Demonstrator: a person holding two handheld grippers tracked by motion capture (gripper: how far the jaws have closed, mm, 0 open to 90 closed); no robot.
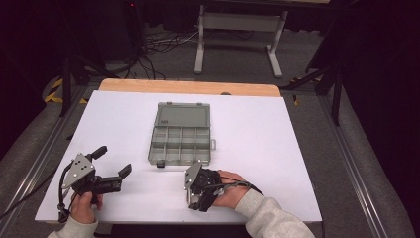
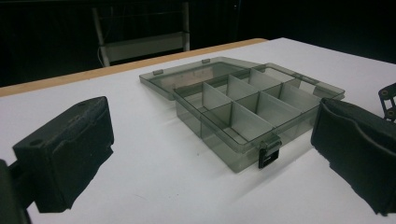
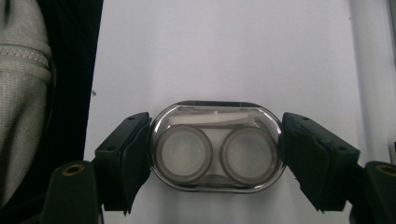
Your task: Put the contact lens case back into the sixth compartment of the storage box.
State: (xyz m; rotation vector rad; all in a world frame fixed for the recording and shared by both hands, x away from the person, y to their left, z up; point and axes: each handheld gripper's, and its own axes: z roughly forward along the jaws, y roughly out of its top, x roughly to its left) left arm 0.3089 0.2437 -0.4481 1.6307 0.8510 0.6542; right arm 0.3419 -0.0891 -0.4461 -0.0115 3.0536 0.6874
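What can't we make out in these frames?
- Clear oval case in the right gripper, right gripper view: its contents are blurred behind the lid.
- High view: that case is hidden under the right gripper and hand.
- Organizer box, high view: compartments too small to tell if anything is inside.
- Left gripper, left gripper view: both pads cut off by the frame edges.

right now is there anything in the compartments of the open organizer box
No, the left gripper view shows every compartment of the organizer box bare down to its clear plastic floor, with its lid lying open behind.
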